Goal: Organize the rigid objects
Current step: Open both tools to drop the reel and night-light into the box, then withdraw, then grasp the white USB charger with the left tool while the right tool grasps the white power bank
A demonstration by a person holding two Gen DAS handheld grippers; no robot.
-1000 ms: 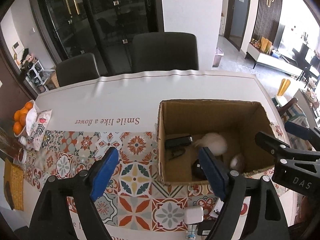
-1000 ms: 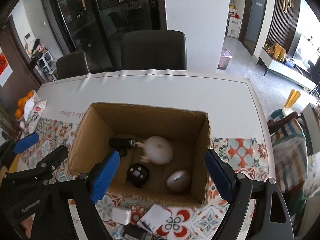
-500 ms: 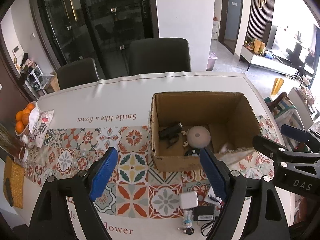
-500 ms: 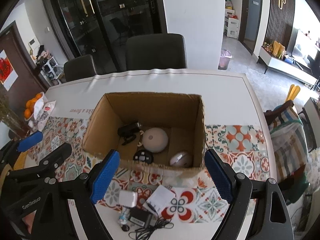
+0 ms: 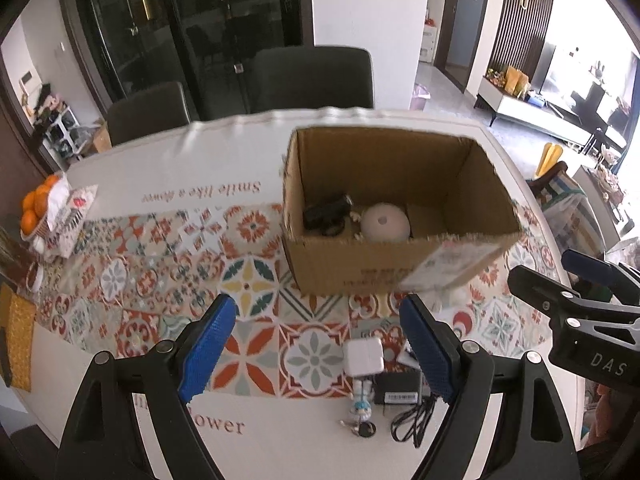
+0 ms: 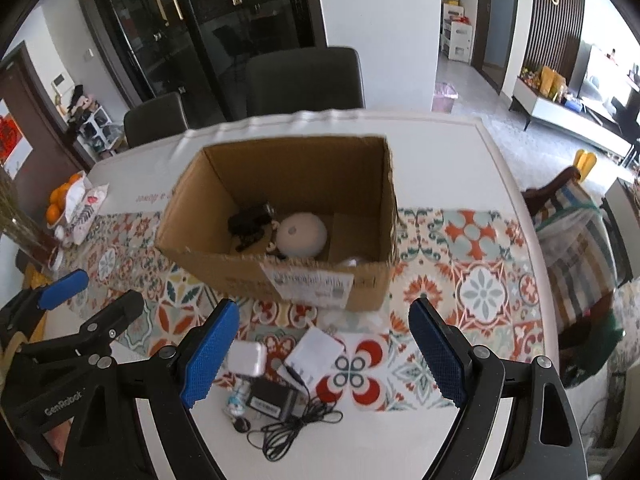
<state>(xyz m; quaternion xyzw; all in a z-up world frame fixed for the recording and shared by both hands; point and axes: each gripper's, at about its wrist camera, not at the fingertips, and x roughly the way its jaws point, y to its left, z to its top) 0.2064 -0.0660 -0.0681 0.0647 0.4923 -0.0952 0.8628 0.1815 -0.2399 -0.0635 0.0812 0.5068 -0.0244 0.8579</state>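
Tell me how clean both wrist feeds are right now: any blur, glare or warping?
Left wrist view: the brown cardboard box has smeared printing and soft edges, the window at far right is blown out, and straight lines bow at the rim. Right wrist view: the box label is unreadable from blur, the small white square charger looks soft, and the fisheye curves the white table edge.
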